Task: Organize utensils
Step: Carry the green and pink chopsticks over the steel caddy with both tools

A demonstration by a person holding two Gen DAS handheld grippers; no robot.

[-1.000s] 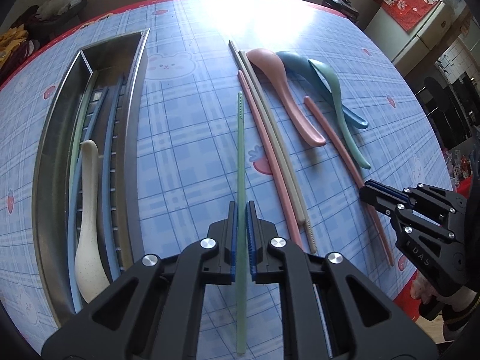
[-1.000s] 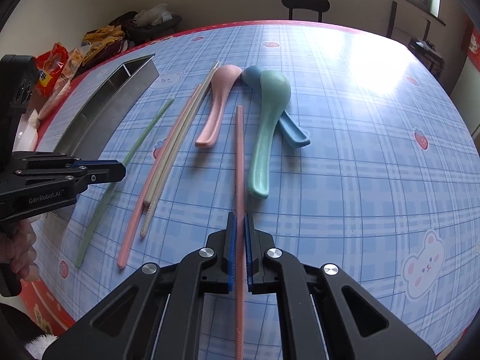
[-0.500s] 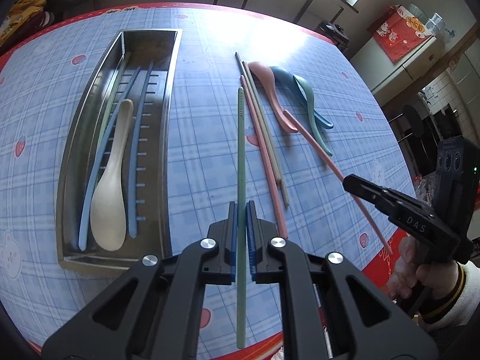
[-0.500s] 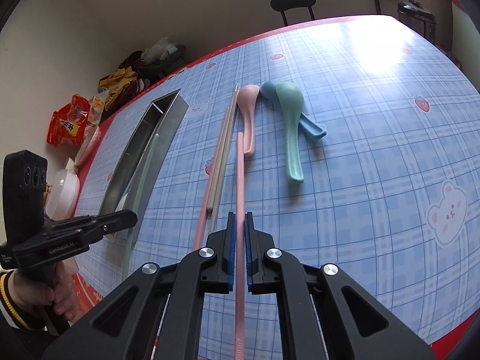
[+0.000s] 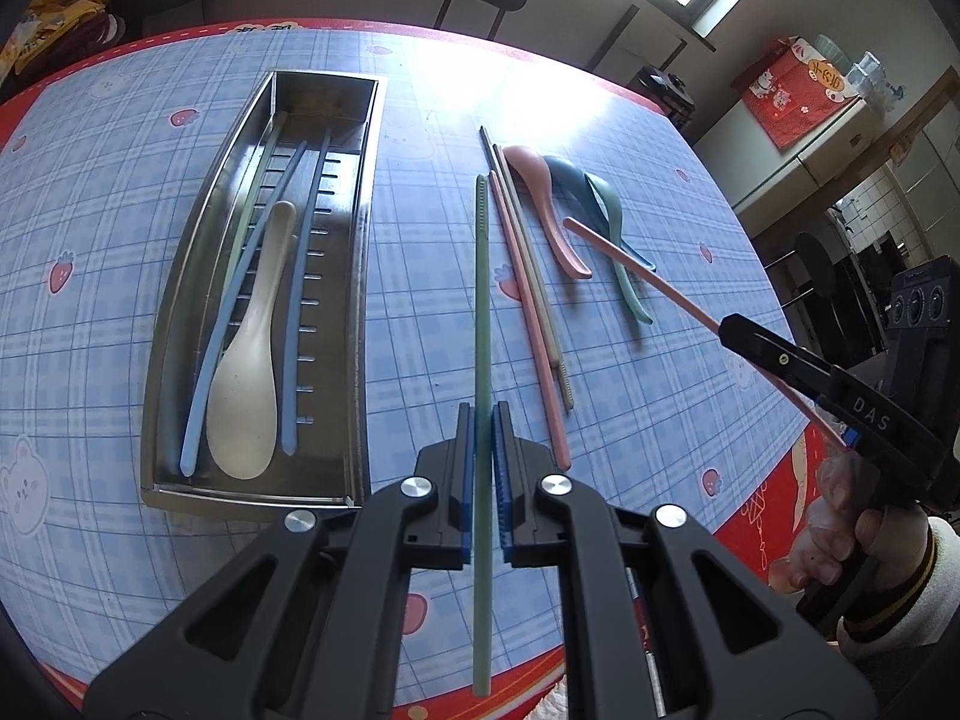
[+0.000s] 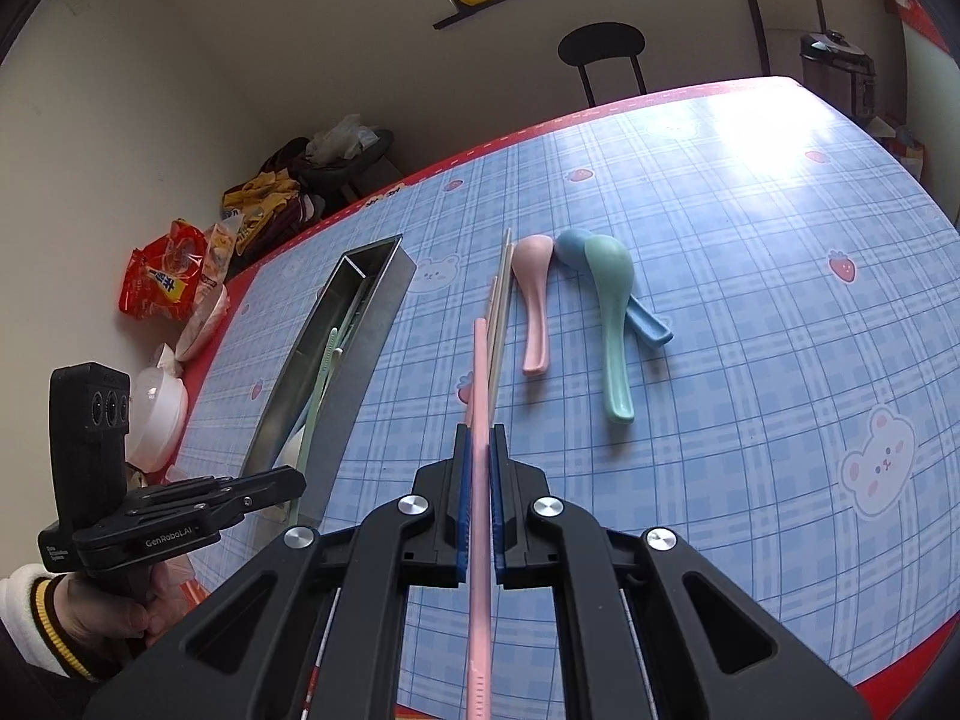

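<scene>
Steel tray (image 5: 180,324) has a cream spoon and several chopsticks already; left gripper (image 5: 483,420) pinches a green chopstick (image 5: 481,300), right gripper (image 6: 479,444) a pink chopstick (image 6: 480,384), leaving three spoons and two more chopsticks out.

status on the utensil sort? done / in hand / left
Done: cream spoon, two blue chopsticks and a green one lie in the metal tray.
In hand: left gripper holds green chopstick; right gripper holds pink chopstick.
Left on table: pink spoon, teal spoon, blue spoon, loose chopsticks.

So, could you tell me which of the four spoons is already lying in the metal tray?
The cream spoon lies in the metal tray. The pink spoon, dark blue spoon and green spoon lie on the tablecloth.
</scene>
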